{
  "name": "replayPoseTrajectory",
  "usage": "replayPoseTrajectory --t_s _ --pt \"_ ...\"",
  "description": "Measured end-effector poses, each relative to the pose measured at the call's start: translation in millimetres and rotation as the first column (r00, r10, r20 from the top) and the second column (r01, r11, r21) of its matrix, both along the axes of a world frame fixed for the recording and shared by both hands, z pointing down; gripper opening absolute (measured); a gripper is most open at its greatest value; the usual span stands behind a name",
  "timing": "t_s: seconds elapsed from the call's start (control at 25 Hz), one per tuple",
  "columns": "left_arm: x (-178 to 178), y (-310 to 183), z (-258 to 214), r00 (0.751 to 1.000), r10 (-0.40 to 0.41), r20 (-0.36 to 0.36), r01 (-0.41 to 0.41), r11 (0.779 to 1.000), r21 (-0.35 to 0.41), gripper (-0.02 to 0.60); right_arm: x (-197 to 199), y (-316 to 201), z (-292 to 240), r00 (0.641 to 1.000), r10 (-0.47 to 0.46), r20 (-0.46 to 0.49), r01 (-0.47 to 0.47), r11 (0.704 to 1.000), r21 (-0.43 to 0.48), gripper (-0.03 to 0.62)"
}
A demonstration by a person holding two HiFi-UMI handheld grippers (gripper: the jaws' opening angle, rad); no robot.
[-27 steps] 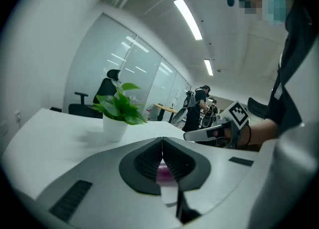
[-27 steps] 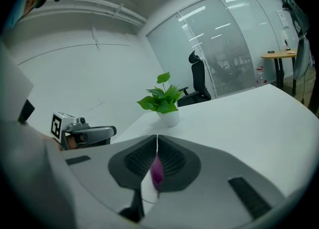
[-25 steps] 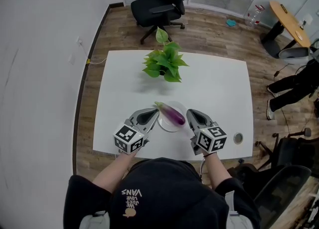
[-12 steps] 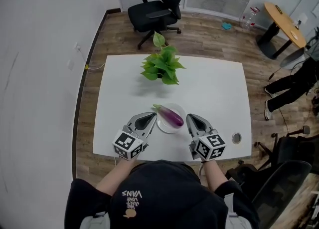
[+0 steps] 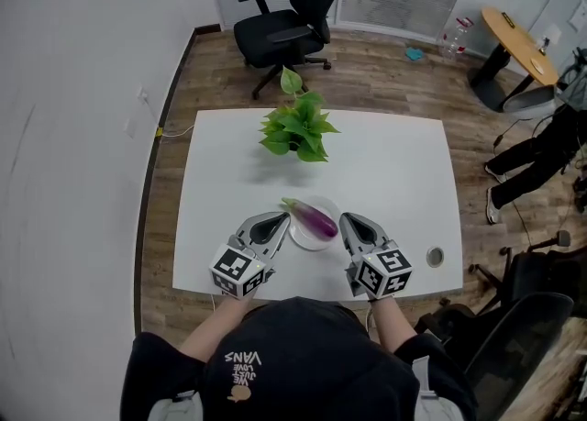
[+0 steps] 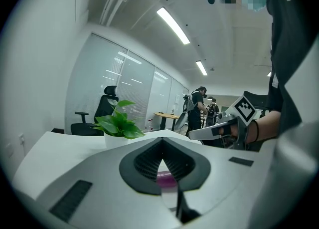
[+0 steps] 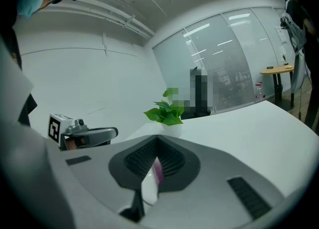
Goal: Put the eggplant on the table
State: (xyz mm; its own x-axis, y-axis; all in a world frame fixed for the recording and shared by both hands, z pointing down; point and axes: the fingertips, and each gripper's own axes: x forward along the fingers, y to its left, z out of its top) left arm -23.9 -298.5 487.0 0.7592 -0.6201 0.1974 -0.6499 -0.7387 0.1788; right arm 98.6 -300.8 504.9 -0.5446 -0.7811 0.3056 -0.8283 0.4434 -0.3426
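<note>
Head view: eggplant (image 5: pixel 316 219) whole on plate (image 5: pixel 304 241) | gripper views: purple sliver only | left gripper (image 5: pixel 284 218), right gripper (image 5: pixel 345 219): closed, empty

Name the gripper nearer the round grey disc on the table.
Right: the right gripper is just left of the disc; the left gripper lies beyond the plate.

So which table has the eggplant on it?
The big white table: the eggplant lies on a plate there. The small wooden table stands far right.
</note>
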Motion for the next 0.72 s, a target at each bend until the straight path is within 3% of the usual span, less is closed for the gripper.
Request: replayPoseTrajectory --t_s 0.72 --pt "2.1 -3.7 0.7 1.0 0.001 0.015 -0.001 1.0 0.002 0.011 -7.2 -6.1 -2.4 1.0 -0.022 -0.014 0.022 1.0 0.002 0.018"
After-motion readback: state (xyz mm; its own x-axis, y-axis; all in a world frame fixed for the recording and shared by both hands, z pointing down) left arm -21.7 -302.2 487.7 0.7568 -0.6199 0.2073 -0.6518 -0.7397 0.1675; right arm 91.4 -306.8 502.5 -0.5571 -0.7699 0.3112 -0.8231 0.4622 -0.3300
